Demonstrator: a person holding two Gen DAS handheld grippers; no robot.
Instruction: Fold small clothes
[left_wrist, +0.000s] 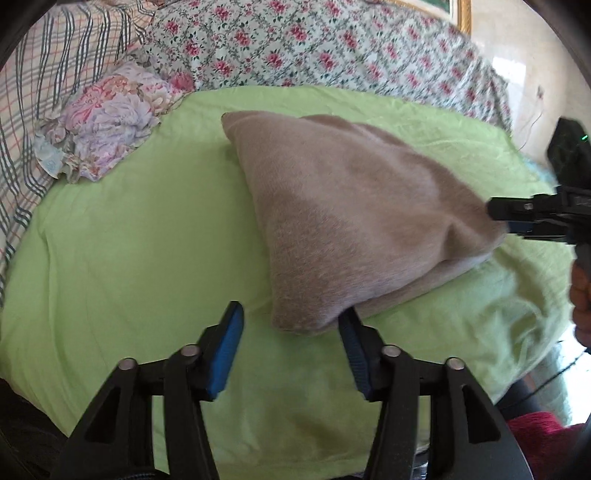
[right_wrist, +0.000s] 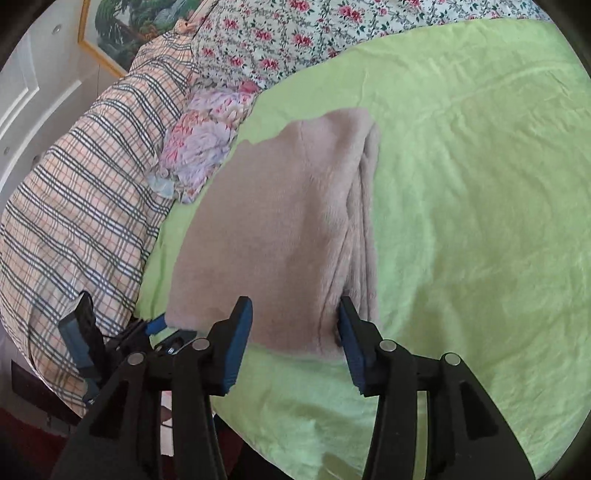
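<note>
A folded beige fleece garment (left_wrist: 343, 206) lies on the green bed sheet (left_wrist: 129, 240). My left gripper (left_wrist: 291, 317) is open, its jaws wide apart at the garment's near corner, the right pad touching the cloth. The right gripper (left_wrist: 502, 218) shows at the right edge against the garment's far corner. In the right wrist view the garment (right_wrist: 280, 229) lies in several layers. My right gripper (right_wrist: 295, 314) is open, its jaws either side of the near edge. The left gripper (right_wrist: 155, 325) shows at the garment's left corner.
A floral pillow (left_wrist: 110, 114) lies at the sheet's far left. A plaid quilt (right_wrist: 66, 206) and a rose-print quilt (left_wrist: 314, 40) are heaped along the back. A framed picture (right_wrist: 122, 29) hangs on the wall. The sheet (right_wrist: 480, 184) stretches right of the garment.
</note>
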